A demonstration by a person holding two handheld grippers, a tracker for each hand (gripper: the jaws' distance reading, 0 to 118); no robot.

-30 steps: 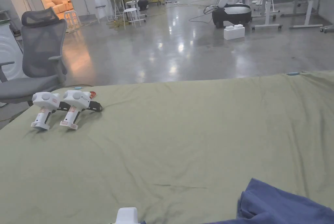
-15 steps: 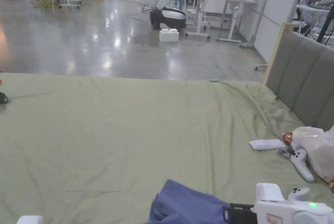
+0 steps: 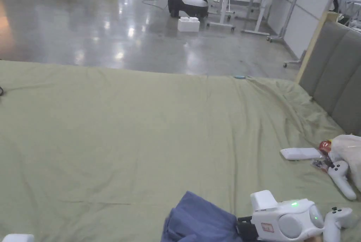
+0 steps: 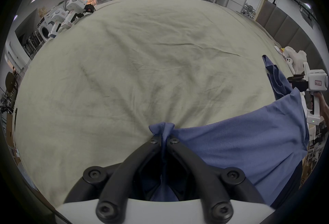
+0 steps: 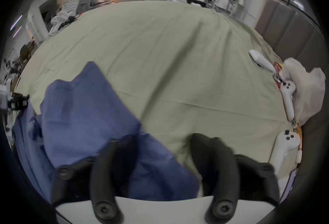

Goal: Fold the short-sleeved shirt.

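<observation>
Now my head view has swung right off the spare grippers, bringing my right gripper [image 3: 246, 230] in beside the blue shirt [image 3: 199, 219], still bunched at the near edge of the bed [image 3: 141, 129], so folding hasn't begun. My left gripper [image 4: 164, 140] is clamped on a pinch of shirt fabric. The right gripper's jaws stand wide apart, cloth lying between them, gripping nothing.
</observation>
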